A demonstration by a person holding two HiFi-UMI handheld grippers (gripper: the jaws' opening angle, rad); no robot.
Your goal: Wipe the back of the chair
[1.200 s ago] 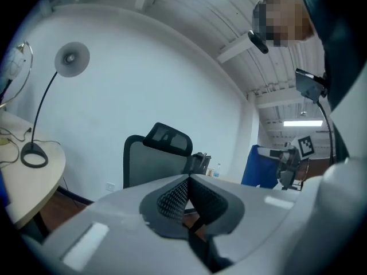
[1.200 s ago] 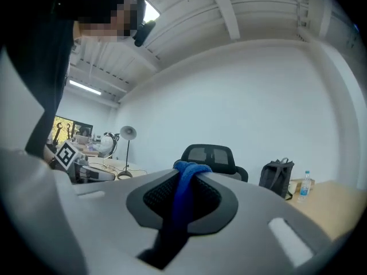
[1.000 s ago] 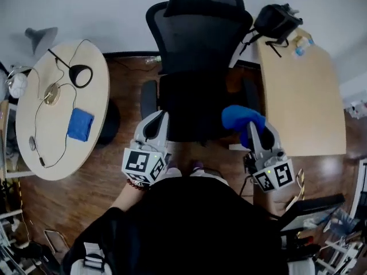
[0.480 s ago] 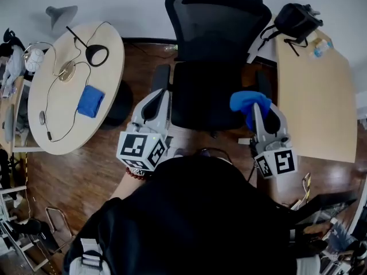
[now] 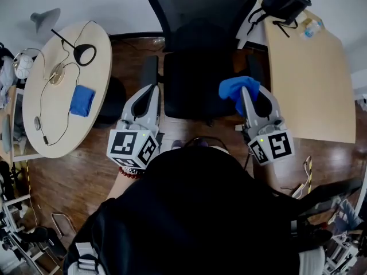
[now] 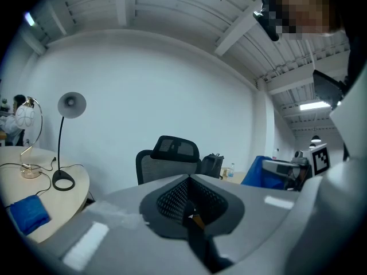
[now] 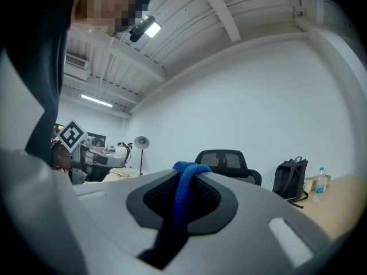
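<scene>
**While pointing at the chair: rag pinched on the right, nothing on the left**

Looking steeply down in the head view: black mesh chair (image 5: 198, 33) at the top middle, with the seat turned toward the person and the backrest on the wall side. Held side by side before the seat, left gripper (image 5: 150, 90) close to the left armrest and right gripper (image 5: 245, 93) close to the right one. Bunched over the tip of the right gripper, a blue rag (image 5: 236, 87). From above, not possible to tell whether either tip touches the chair.

Clear only in the left gripper view: left gripper (image 6: 192, 213) with jaws pressed together and nothing between them. Shows also the chair (image 6: 168, 156) upright and well ahead, apart from the tongs. Off to the right, the rag (image 6: 261, 173) in the other gripper.

Clear only in the right gripper view: right gripper (image 7: 186, 179) clamped narrow on the rag (image 7: 183, 196), with the fabric running down the seam between the jaws and folding over the top. Behind it the chair (image 7: 225, 160), apart from the rag, backrest not touched.

Around, in the head view: round table (image 5: 57, 136) at the left, carrying a desk lamp (image 5: 85, 55), thin cables and a folded blue cloth (image 5: 82, 100). At the right a rectangular desk (image 5: 312, 85), with a black backpack (image 5: 284, 3) and a bottle (image 5: 309, 24) at its far end. Backpack (image 7: 288, 182) and bottle (image 7: 320, 183) both standing upright in the right gripper view, something not readable from above.
</scene>
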